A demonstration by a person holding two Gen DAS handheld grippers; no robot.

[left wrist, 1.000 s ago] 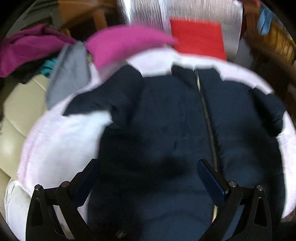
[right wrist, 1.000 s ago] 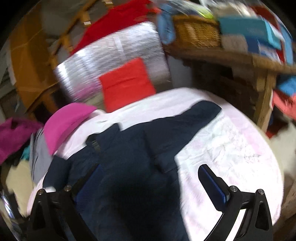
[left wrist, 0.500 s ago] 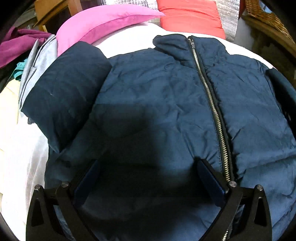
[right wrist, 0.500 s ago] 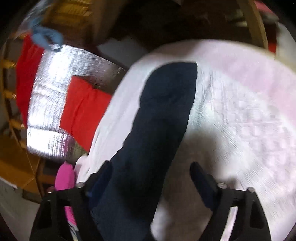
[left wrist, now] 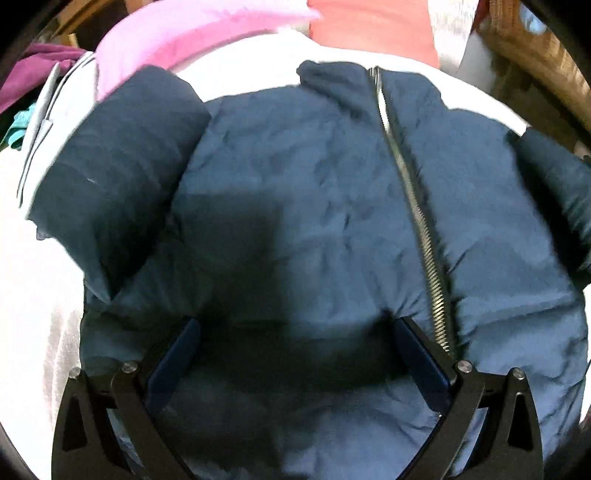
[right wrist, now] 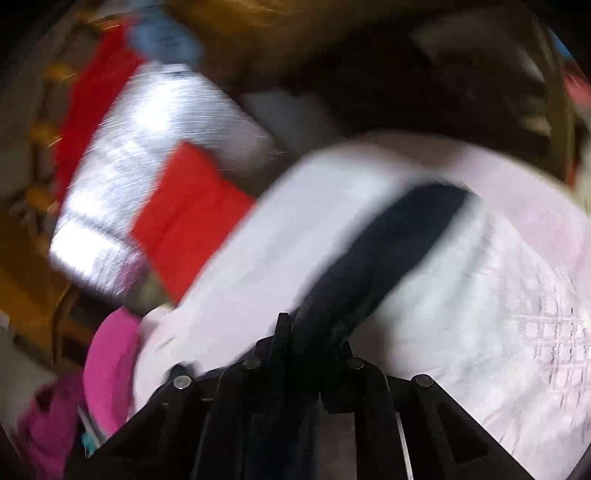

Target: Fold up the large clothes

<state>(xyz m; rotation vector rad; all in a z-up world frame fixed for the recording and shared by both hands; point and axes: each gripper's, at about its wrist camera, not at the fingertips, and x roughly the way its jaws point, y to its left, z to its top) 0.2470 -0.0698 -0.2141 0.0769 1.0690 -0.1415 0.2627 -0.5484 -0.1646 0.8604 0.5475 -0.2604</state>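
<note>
A pink pillow (left wrist: 192, 33) lies at the far left. The blue jacket (left wrist: 314, 206) lies flat on the white bed (left wrist: 33, 295), zipper (left wrist: 417, 206) up. The left gripper (left wrist: 295, 354) hangs wide open just over it. The right gripper (right wrist: 314, 339) pinches the jacket's sleeve (right wrist: 388, 251) tight.

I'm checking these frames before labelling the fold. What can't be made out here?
- Jacket hem: left wrist view, cut off by the bottom edge behind the left tool.
- Sleeve fabric at the right tool: right wrist view, motion-blurred.
- Clutter behind the red cloth: right wrist view, smeared.
</note>
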